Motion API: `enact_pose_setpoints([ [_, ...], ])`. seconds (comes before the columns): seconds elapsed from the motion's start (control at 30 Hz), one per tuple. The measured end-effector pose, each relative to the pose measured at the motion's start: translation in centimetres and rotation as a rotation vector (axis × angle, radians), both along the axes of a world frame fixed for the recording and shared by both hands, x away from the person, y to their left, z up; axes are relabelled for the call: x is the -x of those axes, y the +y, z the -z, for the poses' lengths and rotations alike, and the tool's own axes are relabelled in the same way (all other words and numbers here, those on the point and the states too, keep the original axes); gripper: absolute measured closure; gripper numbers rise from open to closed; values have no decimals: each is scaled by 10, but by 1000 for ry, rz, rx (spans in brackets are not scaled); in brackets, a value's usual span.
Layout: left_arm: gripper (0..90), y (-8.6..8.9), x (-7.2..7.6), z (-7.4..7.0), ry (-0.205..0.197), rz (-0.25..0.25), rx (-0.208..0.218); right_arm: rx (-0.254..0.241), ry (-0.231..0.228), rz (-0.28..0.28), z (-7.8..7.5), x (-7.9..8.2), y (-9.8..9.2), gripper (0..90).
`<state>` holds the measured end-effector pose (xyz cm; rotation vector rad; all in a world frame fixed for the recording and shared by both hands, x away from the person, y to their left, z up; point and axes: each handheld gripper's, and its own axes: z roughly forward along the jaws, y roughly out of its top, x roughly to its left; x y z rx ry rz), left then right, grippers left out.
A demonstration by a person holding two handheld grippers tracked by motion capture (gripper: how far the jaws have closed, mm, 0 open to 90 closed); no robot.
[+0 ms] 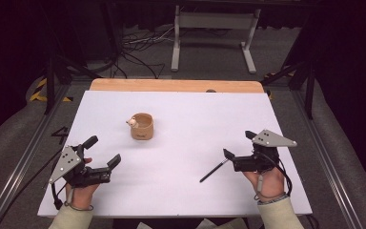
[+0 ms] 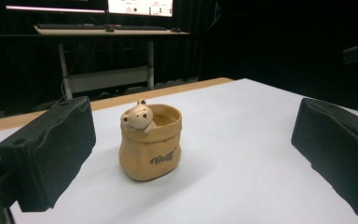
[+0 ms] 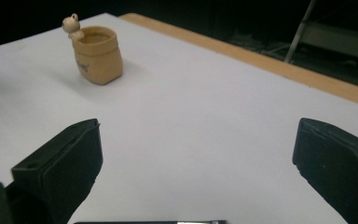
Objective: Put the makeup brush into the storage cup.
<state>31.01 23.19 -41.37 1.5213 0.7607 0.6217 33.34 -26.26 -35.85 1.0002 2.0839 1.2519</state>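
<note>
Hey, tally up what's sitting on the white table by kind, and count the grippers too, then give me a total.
Tan sack-shaped cup with a small bear on its rim: 1
Black pen, lying by the right gripper's jaws: 1
Grippers, both with jaws apart: 2, the left gripper and the right gripper
Total: 4

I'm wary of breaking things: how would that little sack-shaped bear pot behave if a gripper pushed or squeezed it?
The pot looks glazed and rigid, probably ceramic, so likely slippery and chippable. Its squat, wide base suggests it would slide on the white table rather than tip. The small bear on its rim seems the most fragile part.
</note>
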Motion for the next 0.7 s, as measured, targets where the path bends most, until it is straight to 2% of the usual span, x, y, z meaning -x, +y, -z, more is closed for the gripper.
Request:
enact_pose_setpoints([
  [0.13,2,0,0,1,13,-4,-3,44,120,-14,-7,-8,5,43],
  [0.17,2,0,0,1,13,-4,-3,70,168,-18,-10,-10,7,51],
  [0.2,2,0,0,1,14,-4,-2,70,168,-18,-10,-10,7,51],
  [0.3,2,0,1,2,17,-5,-8,122,259,-9,-14,-16,9,51],
  [0.4,2,0,2,1,13,-4,-11,140,309,0,-16,-18,10,51],
  [0.43,2,1,2,1,14,-5,-11,163,328,4,-18,-19,11,50],
  [0.47,2,1,3,1,14,-6,-12,163,328,4,-18,-19,11,50],
  [0.5,2,1,3,2,17,-5,-13,184,355,-1,-19,-20,14,50],
  [0.6,2,1,3,2,21,-4,-10,212,378,-14,-19,-22,17,50],
  [0.63,2,1,2,2,22,-3,-10,235,403,-15,-21,-24,21,50],
  [0.7,3,1,2,2,25,-2,-16,241,409,-17,-21,-25,22,49],
])
